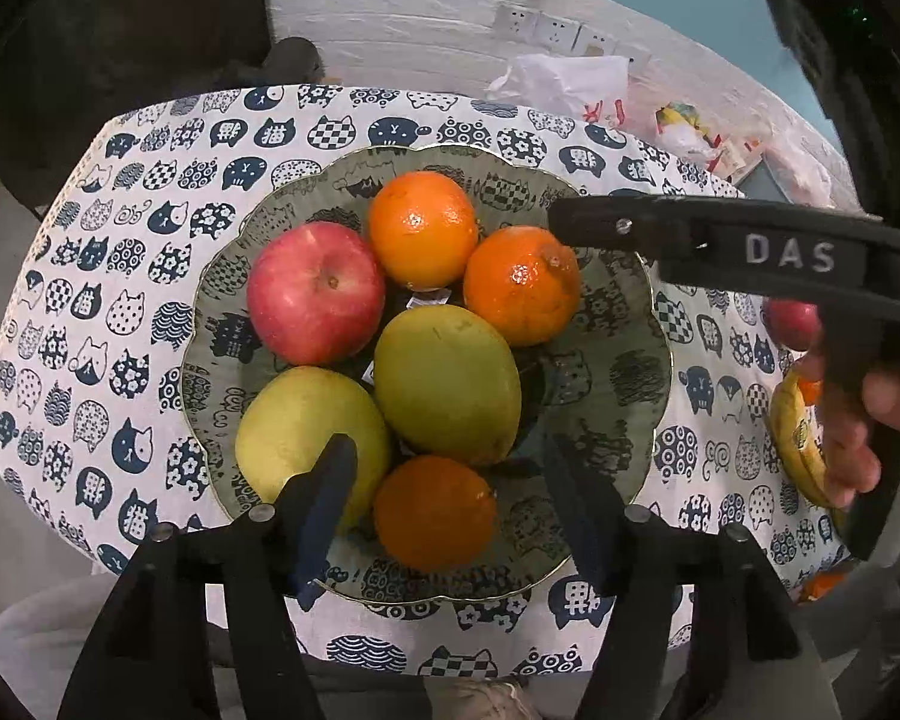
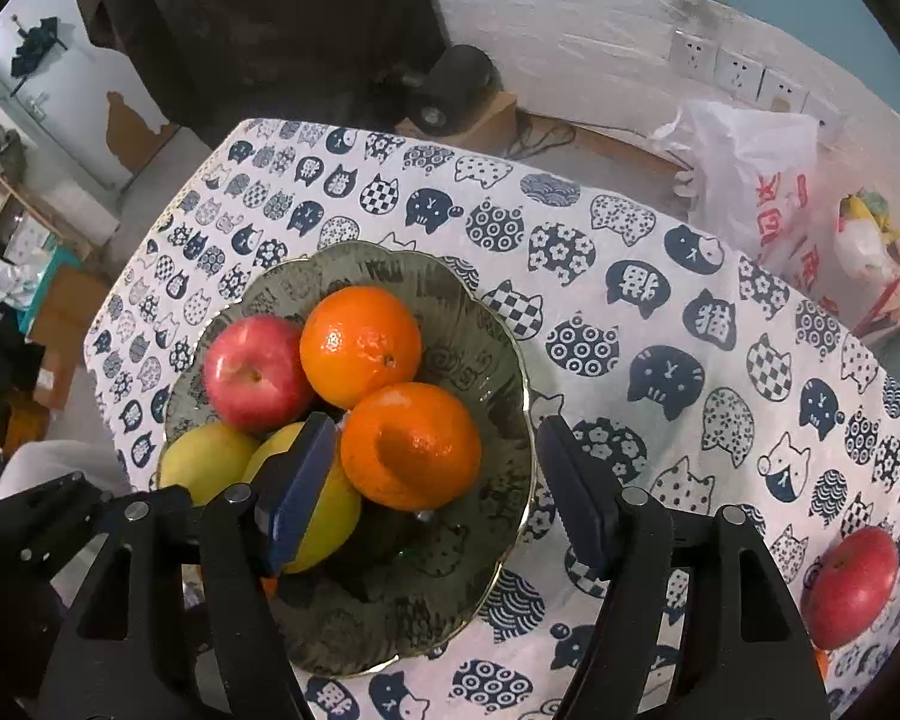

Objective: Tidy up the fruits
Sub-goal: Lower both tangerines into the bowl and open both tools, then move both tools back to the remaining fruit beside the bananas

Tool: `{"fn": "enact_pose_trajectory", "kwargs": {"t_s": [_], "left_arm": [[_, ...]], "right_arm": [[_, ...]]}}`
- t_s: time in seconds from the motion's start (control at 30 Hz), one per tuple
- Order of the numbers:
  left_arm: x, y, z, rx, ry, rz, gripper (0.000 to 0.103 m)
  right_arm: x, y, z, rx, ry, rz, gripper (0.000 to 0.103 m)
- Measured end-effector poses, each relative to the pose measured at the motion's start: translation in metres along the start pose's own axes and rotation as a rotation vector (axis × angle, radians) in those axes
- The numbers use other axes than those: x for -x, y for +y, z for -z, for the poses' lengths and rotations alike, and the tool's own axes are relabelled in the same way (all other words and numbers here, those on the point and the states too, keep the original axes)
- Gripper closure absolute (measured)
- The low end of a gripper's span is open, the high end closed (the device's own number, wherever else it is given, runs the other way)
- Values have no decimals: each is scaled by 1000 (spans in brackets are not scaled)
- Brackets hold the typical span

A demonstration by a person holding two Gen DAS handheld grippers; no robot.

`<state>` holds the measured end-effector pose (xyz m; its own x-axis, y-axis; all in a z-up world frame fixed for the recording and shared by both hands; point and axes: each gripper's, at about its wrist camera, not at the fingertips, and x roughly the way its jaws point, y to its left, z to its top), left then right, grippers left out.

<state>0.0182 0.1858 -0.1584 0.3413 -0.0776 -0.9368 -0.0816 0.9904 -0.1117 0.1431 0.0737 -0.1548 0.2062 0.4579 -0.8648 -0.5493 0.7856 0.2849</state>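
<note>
Six fruits are seen in the scalloped bowl (image 1: 642, 372) on the cat-print tablecloth (image 1: 120, 312): a red apple (image 1: 315, 294), three oranges and two green mangoes. The left gripper (image 1: 444, 504) is held apart over the near orange (image 1: 435, 513), touching nothing. The right gripper (image 2: 435, 480) is likewise held apart, empty, over another orange (image 2: 411, 447). A second apple (image 2: 849, 588) is left on the cloth.

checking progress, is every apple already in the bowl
No, one red apple lies on the tablecloth outside the bowl, while another apple sits inside it.
</note>
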Motion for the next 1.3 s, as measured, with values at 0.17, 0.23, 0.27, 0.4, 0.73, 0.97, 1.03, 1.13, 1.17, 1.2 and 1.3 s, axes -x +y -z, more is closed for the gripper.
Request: {"fn": "enact_pose_trajectory", "kwargs": {"t_s": [0.17, 0.23, 0.27, 0.4, 0.73, 0.97, 1.03, 1.13, 1.17, 1.2, 1.3], "left_arm": [[1, -3, -1, -2, 0, -3, 37], [3, -6, -2, -4, -5, 1, 37], [3, -7, -3, -6, -7, 3, 37], [6, -16, -5, -20, -17, 2, 32], [12, -53, -9, -79, -34, 3, 27], [13, -88, -11, -143, -35, 4, 27], [14, -100, -11, -165, -34, 4, 27], [16, -117, -12, -196, -38, 7, 26], [16, -123, -12, -208, -40, 8, 24], [17, -130, -12, -224, -43, 8, 23], [16, -146, -12, -257, -41, 4, 22]], "right_arm": [[12, 3, 3, 15, -11, 17, 32], [19, 4, 6, 25, -17, 27, 32], [22, 5, 7, 32, -19, 37, 32], [38, 2, 15, 46, -23, 80, 31], [89, -32, 46, 18, -36, 200, 30], [122, -58, 71, -27, -50, 239, 27], [130, -66, 79, -43, -53, 247, 27], [141, -78, 90, -66, -57, 262, 27], [144, -83, 94, -74, -58, 269, 27], [147, -88, 98, -83, -58, 275, 27], [154, -103, 109, -118, -54, 287, 27]]}}
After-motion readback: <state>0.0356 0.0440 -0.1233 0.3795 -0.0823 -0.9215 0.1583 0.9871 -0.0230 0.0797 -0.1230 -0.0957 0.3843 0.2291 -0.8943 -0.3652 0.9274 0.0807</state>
